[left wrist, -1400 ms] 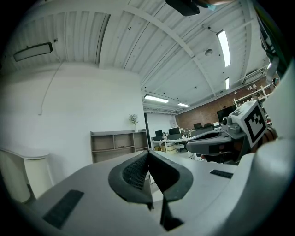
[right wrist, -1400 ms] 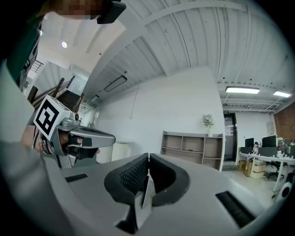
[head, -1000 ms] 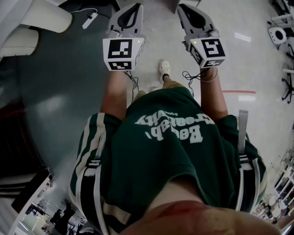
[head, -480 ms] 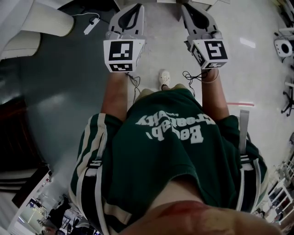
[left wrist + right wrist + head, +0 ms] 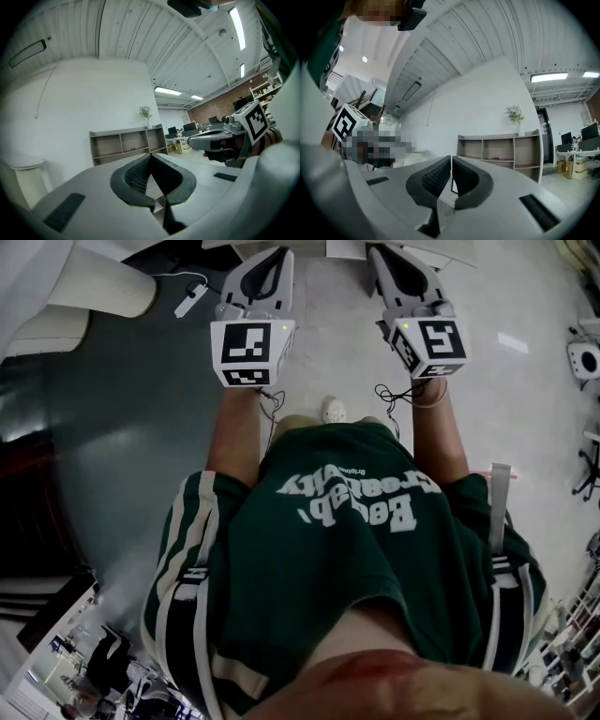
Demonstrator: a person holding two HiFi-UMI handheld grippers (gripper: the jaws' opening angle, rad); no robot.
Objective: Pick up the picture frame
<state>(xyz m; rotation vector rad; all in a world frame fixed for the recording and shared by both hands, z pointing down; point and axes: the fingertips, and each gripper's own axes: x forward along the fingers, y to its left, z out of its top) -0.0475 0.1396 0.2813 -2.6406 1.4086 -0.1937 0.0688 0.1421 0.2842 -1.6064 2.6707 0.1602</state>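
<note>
No picture frame can be told for sure in any view. A small dark-edged rectangle [image 5: 453,186] shows just behind the right jaws, too small to identify. In the head view both grippers are held level side by side in front of the person's green shirt. My left gripper [image 5: 272,254] has its jaws pressed together with nothing between them; its own view shows the same [image 5: 150,157]. My right gripper [image 5: 384,254] also has its pads nearly touching and empty [image 5: 451,159]. Each gripper view shows the other gripper off to one side.
A low open shelf unit [image 5: 126,145] stands against the white wall ahead, a small plant [image 5: 514,115] on top. A white table edge [image 5: 412,247] shows at the head view's top. A white rounded block [image 5: 94,287] and a cabled device [image 5: 190,292] are at left.
The floor has slid down the head view as the person stepped forward; the white table edge has come into sight at the top. Both grippers stay shut and side by side.
</note>
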